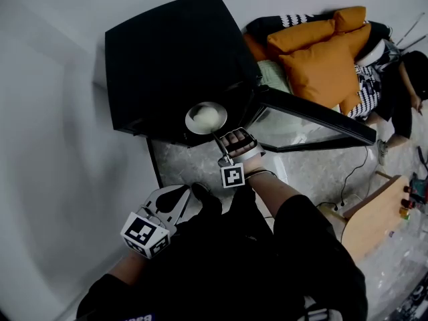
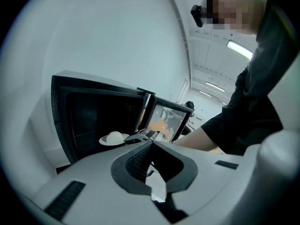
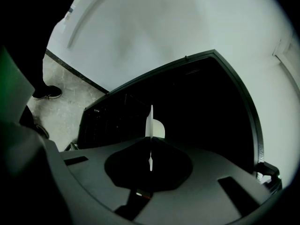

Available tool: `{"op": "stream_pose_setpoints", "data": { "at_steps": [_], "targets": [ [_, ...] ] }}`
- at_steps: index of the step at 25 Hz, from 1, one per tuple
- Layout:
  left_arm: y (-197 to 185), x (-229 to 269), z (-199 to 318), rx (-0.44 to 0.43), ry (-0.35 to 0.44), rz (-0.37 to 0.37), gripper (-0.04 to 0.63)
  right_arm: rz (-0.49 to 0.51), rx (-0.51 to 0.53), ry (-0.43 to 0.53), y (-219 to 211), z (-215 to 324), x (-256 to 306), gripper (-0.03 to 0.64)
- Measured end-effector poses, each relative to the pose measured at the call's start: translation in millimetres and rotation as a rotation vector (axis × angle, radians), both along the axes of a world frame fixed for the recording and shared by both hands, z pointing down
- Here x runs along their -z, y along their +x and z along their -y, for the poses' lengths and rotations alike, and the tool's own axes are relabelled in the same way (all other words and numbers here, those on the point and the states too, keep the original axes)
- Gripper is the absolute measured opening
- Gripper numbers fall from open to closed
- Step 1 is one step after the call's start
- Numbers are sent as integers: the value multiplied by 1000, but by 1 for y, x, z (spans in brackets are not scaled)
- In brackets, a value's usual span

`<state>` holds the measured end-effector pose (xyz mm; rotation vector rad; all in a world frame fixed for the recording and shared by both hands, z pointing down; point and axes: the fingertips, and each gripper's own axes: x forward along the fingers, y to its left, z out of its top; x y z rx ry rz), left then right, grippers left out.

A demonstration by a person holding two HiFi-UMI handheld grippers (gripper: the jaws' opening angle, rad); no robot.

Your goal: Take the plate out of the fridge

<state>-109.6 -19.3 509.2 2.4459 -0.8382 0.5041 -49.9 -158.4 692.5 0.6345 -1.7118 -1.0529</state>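
A small white plate with a pale round lump on it hangs at the front of the black fridge, whose glass door stands open to the right. My right gripper is shut on the plate's near rim. In the right gripper view the plate shows edge-on, as a thin white line pinched between the jaws of the right gripper. My left gripper hangs lower left, away from the fridge, shut and holding nothing. From the left gripper view the plate sits level before the dark fridge.
Orange cushions lie behind the door, and a person sits at the far right. A wooden piece and a cable are on the marble floor at right. A white wall runs along the left.
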Motion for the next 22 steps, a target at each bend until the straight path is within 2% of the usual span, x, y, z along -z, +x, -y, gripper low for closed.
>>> {"op": "stream_pose_setpoints", "data": {
  "at_steps": [22],
  "targets": [
    [14,33,14,-61,79,-47,8,80,53,214,54,-76,200,15]
  ]
}}
